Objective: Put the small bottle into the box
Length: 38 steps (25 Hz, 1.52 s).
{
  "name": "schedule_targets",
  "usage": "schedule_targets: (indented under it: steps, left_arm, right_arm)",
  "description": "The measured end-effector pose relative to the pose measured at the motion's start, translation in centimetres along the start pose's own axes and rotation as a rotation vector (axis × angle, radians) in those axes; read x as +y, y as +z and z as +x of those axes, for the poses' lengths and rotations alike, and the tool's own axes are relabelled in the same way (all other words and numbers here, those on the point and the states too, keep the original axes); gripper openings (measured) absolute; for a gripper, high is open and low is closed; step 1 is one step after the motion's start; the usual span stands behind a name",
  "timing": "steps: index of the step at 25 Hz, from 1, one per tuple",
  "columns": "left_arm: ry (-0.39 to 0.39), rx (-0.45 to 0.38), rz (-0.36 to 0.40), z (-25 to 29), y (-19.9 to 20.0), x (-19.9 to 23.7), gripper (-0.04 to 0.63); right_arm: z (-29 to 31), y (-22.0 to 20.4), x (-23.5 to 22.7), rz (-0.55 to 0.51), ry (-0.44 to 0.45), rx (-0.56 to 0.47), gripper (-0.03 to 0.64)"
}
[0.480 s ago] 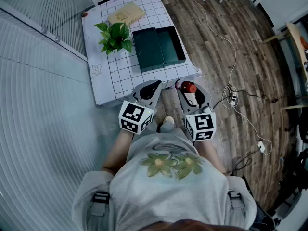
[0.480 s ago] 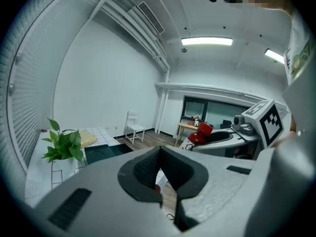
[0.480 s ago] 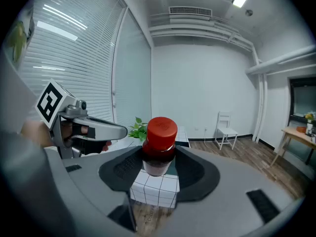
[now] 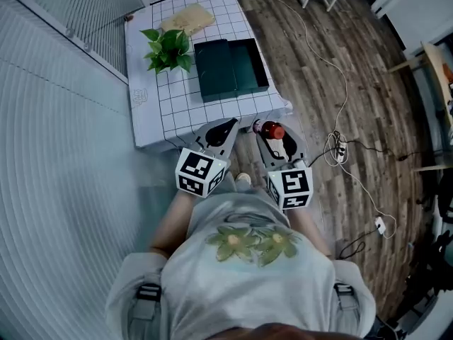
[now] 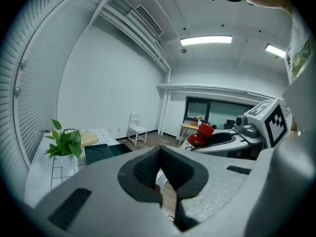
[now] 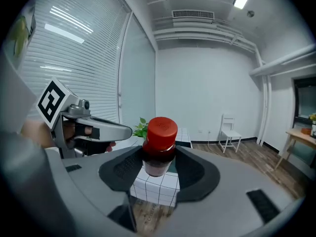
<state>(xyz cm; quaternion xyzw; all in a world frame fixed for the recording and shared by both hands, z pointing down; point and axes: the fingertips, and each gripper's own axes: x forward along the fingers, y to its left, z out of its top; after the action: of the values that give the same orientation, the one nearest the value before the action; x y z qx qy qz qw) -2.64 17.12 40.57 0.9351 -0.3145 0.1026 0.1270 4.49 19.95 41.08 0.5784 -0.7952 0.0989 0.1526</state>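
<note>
so the right gripper (image 4: 270, 133), low centre, clamps the bottle (image 6: 159, 149) firmly between its jaws, ready for carrying to the open box (image 4: 230, 68) upper centre; the left gripper (image 4: 225, 127) is pinched shut, empty, unneeded.

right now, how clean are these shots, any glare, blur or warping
Head view: sharp, evenly lit, blinds bowed by the lens. Left gripper view: strong fisheye, ceiling light blown out. Right gripper view: bottle sharp, corners dark, glare streaks on the blinds.
</note>
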Motion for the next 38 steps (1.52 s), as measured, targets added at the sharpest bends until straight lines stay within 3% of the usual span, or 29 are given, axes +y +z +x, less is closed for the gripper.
schedule_targets:
  steps: [11, 20, 38]
  left_arm:
    - [0.031, 0.039, -0.041, 1.3, -2.3, -0.7, 0.006]
    - [0.036, 0.062, -0.050, 4.7, -1.6, 1.0, 0.006]
    - [0.122, 0.038, -0.067, 13.0, 3.3, 11.9, 0.006]
  right_arm:
    - [0.0, -1.2, -1.8, 0.011, 0.041, 0.006, 0.209]
    - [2.2, -0.5, -4.9, 0.020, 0.044, 0.022, 0.209]
    - [13.0, 3.8, -10.6, -0.009, 0.095, 0.035, 0.209]
